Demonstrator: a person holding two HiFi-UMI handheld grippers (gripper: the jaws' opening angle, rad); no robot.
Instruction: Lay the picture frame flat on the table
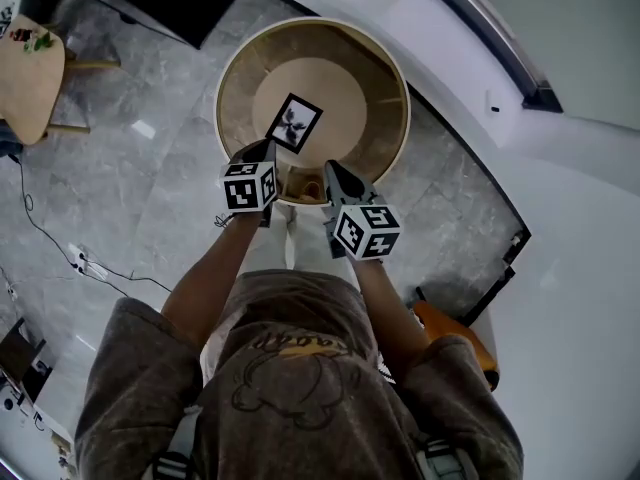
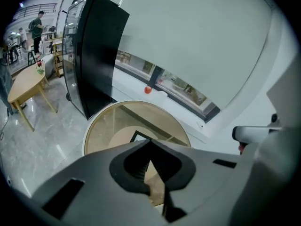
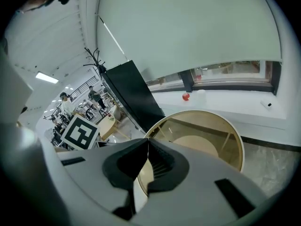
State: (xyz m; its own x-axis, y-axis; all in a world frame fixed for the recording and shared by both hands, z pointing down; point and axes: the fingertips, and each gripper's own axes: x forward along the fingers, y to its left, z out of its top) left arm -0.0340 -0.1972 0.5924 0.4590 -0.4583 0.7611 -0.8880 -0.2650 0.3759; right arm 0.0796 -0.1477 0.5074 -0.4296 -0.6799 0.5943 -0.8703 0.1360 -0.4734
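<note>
- In the head view the left gripper sits left of the right gripper; both hang over the near edge of the round table, each on a bare forearm coming out of a brown sleeve
- Left gripper in its own view: the fingers are clenched tip to tip with nothing between them; through the small gap lower down I see only the pale wood under the glass
- Right gripper in its own view: the fingers are clenched too, tips meeting, nothing held; the marker cube of the other gripper shows off to the left
- The picture frame lies flat on the tabletop, black border, white mount, dark plant print; it sits turned at an angle near the middle, just beyond the left fingertips and free of both grippers
- From the left gripper view only a black corner of the picture frame peeks over the fingers; I cannot find it in the right gripper view
- The table has a light wooden rim round a glass top, and a wooden shelf shows below the glass
- Beyond the table, a small red ball rests on the white window ledge; a tall black cabinet stands to the left
</note>
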